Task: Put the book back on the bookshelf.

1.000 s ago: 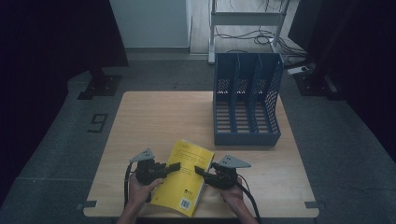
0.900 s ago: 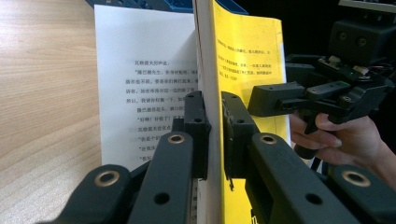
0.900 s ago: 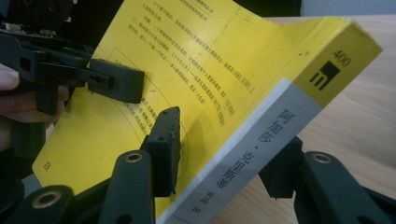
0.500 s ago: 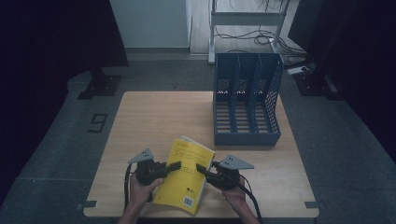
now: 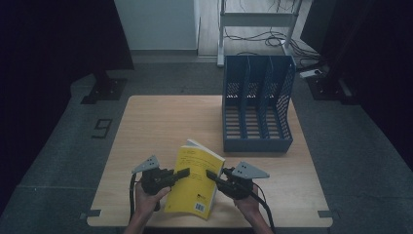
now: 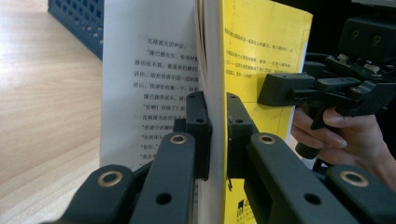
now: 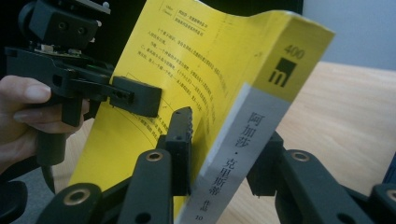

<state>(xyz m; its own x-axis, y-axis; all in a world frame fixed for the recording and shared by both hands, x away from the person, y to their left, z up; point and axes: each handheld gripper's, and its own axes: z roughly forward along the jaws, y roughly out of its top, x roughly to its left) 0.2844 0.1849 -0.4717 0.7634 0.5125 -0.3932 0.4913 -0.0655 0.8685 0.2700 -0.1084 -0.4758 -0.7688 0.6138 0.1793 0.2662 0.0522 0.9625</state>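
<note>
Yellow paperback, lower centre, clamped by left hand-held gripper; right hand-held gripper has just been closing around its spine.

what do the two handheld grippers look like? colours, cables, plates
Both the left gripper and right gripper are matte black, with pistol-style handles, brass-ringed pivots on the jaw links and ribbed pads. Each carries a grey three-cornered plate on top and trails a black cable. The forearms look bare; no sleeves visible.
</note>
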